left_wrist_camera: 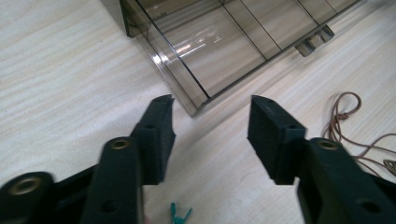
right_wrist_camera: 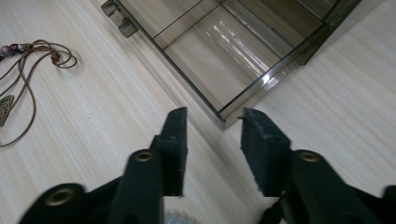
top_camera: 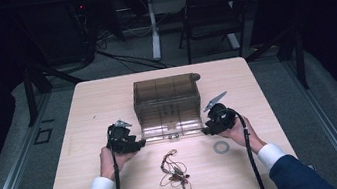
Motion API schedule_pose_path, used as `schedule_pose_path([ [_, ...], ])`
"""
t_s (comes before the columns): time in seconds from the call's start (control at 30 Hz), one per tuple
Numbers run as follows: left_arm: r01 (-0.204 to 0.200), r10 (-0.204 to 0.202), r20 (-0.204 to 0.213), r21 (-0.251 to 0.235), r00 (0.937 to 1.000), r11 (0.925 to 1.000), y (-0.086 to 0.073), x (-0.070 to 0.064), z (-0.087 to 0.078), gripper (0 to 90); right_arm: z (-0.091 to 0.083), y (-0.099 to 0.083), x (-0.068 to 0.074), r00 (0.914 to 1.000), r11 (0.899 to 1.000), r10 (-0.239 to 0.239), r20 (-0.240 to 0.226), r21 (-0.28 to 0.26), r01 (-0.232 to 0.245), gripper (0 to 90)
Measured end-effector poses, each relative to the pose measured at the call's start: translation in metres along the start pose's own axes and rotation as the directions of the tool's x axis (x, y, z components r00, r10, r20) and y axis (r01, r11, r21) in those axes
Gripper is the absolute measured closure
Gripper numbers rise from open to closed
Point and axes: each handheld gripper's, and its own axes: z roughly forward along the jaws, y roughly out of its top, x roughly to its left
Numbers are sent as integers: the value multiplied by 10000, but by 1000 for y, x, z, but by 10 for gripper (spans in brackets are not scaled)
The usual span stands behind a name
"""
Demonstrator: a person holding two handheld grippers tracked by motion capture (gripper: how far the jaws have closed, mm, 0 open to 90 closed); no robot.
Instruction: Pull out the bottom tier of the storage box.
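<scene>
A smoky clear plastic box stands mid-table with its divided drawer pulled out toward me. My left gripper is at the drawer's front left corner, my right gripper at its front right corner. In the left gripper view the left gripper is open and the drawer corner lies just ahead of the gap. The right gripper is open too, with the other corner of the drawer just beyond its tips. Nothing is held. A brown cord necklace lies in front of the drawer.
A grey ring lies on the table by my right hand. The necklace cord reaches close to the left gripper. The drawer handle faces me. Beyond the table stand a chair and a desk leg.
</scene>
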Motion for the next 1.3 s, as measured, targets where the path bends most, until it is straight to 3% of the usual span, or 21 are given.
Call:
schedule_pose_path([
  [0.23,-201,201,-102,69,9997,9998,1,-9,-5,308,-5,-5,8,9998,9997,75,179,209,-78,343],
  [0.47,-172,171,82,157,9998,9997,-2,-14,-9,239,-13,-10,12,9997,9991,144,207,387,-152,198],
  [0.77,-390,381,347,234,9987,9990,-3,-20,-8,188,-23,-20,16,9988,9985,414,279,354,-424,108],
  [0.87,-534,520,446,314,9977,9981,-3,-21,-7,183,-23,-25,16,9989,9974,415,220,577,-427,81],
  [1.3,-713,696,526,314,9962,9970,-1,-27,-6,156,-30,-32,19,9979,9979,539,356,334,-551,65],
])
